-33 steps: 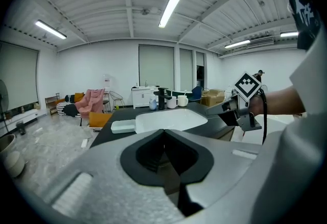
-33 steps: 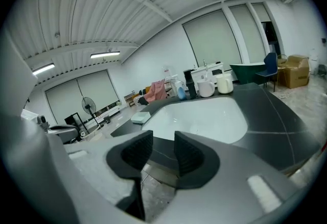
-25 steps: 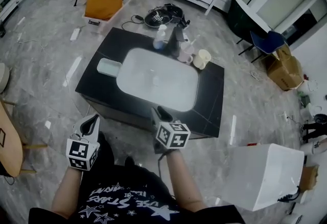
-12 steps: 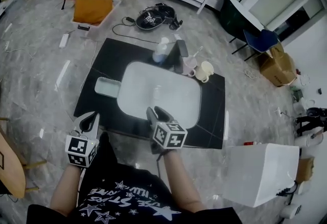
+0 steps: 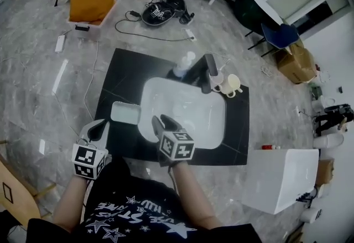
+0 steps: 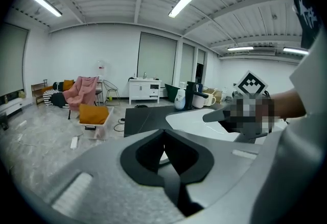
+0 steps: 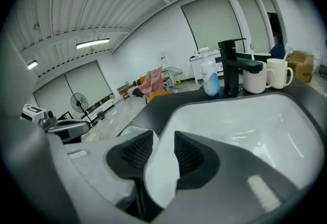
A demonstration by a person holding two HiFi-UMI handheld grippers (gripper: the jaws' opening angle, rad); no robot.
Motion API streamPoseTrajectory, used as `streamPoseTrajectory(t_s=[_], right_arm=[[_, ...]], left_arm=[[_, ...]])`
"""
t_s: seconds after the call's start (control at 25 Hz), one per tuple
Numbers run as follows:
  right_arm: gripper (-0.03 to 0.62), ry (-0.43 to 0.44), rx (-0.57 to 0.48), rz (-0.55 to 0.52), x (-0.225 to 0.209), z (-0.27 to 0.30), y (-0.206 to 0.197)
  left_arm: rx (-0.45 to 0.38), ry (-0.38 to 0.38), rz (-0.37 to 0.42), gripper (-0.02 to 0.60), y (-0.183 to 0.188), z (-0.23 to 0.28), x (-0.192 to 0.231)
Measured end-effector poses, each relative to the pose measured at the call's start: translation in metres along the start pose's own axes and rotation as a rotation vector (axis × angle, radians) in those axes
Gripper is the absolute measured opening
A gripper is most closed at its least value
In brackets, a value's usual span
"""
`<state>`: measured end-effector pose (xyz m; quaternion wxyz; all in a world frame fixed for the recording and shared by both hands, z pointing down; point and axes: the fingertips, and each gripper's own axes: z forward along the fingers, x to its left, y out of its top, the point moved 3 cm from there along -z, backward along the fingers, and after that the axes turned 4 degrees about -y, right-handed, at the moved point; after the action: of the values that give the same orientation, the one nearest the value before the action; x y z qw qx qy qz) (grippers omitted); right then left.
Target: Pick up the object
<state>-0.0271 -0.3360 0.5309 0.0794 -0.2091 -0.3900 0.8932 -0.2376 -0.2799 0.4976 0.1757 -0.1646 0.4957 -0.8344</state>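
Black counter (image 5: 119, 70), white sink (image 5: 191, 106). My right gripper (image 5: 161, 124) hung at its near rim, jaws parted, empty; left gripper (image 5: 100, 129) pinched shut. I judged a low, square-on approach best.

left gripper (image 5: 99, 129) jaws seemingly together; right gripper (image 5: 160, 123) jaws apart

Nothing you had in view could be read. Your black shirt (image 5: 138, 211) carried white lettering and stars, too warped to make out. The black bag (image 5: 157, 14) on the floor had white print, too small. Cubes on your left gripper (image 5: 98, 127) and right gripper (image 5: 159, 121) showed only square marker patterns, no letters or numbers.
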Motion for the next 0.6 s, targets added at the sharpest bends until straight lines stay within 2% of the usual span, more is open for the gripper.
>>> streamPoseTrajectory(t_s=[0.32, 0.48, 0.6], right_arm=[[0.137, -0.001, 0.073, 0.023, 0.022, 0.039, -0.003], [0.137, 0.005, 0.15, 0.031, 0.031, 0.056, -0.013], [0.137, -0.031, 0.21, 0.037, 0.032, 0.065, -0.018]], left_arm=[[0.039, -0.061, -0.022, 0.009, -0.009, 0.022, 0.035], [0.055, -0.097, -0.016, 0.009, -0.009, 0.033, 0.044], [0.062, -0.116, -0.016, 0.009, -0.007, 0.04, 0.049]])
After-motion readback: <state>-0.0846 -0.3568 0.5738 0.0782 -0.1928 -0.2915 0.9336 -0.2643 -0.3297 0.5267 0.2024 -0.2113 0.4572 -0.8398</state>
